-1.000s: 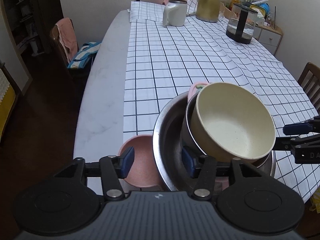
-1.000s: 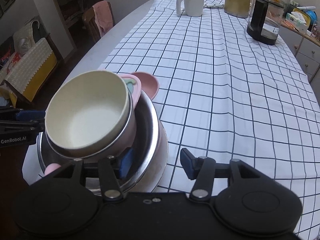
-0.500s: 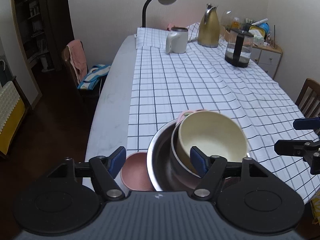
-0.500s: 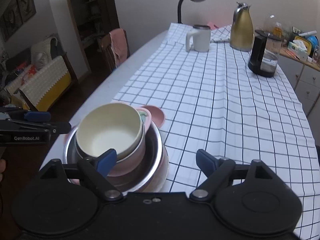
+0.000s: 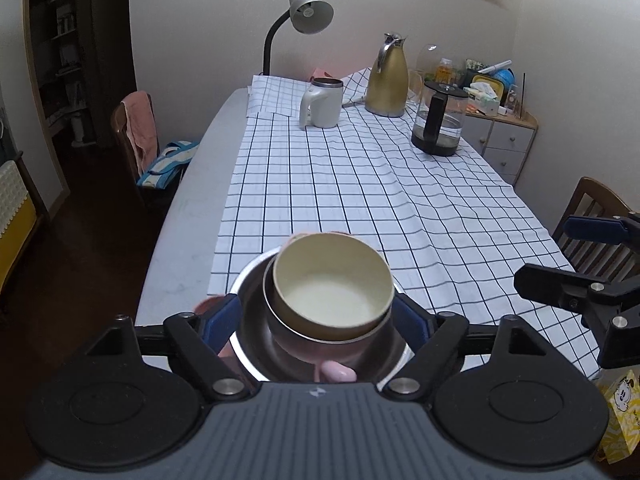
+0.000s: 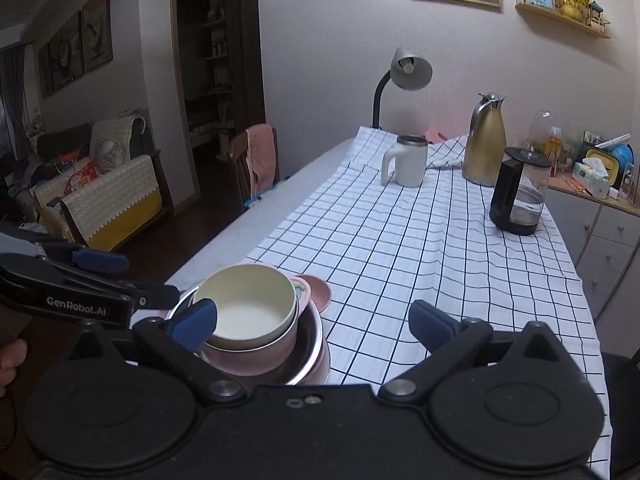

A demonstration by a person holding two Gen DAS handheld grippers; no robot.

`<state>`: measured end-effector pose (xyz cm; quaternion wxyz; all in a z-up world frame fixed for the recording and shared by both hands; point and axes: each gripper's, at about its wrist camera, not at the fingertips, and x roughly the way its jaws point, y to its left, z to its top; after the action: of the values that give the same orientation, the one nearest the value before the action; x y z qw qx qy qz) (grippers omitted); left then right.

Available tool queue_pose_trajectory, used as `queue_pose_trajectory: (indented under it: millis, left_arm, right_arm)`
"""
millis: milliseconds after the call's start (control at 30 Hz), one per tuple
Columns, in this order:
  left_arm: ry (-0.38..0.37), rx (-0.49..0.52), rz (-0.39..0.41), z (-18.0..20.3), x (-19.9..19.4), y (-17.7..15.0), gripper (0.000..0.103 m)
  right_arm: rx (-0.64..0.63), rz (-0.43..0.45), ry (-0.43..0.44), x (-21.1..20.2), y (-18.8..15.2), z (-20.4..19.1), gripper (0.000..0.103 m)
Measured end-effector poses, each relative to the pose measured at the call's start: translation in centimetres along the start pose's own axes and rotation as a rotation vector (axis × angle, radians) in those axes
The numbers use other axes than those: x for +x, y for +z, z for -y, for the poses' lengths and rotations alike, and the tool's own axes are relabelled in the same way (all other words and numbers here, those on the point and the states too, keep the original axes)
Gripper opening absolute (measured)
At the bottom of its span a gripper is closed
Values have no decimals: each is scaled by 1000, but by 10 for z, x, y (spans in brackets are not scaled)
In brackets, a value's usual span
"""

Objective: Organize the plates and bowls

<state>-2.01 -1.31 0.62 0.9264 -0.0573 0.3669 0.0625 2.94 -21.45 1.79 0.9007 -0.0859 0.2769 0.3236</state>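
Left wrist view: we log cream round bowl (image 5: 332, 280) nested in steel mixing bowl (image 5: 256, 332); stacking looks finished; left gripper (image 5: 320, 320) and right gripper (image 6: 312, 322) both spread, empty.

A cream bowl (image 5: 333, 280) is nested in a pink bowl (image 6: 256, 356), itself set in a silver steel bowl (image 5: 256, 320), beside a pink plate (image 6: 318, 290). A white tablecloth (image 5: 360, 184) checked in black is spread beneath. A gold jug (image 5: 387, 76), a white mug (image 5: 320, 104) and a black-handled glass pot (image 5: 438, 124) are seen beyond. Blue pads are worn by the black left gripper (image 5: 316, 320) and right gripper (image 6: 312, 322).
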Motion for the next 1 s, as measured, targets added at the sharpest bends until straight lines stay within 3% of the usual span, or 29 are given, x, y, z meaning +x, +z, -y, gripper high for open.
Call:
queue_pose_trajectory:
  millis: [67, 333, 1000]
  left_arm:
    - [-1, -3, -1, 5, -5, -4, 95]
    - [-27, -37, 53, 14, -22, -14, 95]
    - [5, -27, 137, 24, -58, -27, 96]
  right_arm:
    - [16, 11, 0, -6, -2, 3, 103]
    - [100, 20, 19, -24, -14, 9, 103]
    - [240, 11, 11, -48, -33, 12, 103]
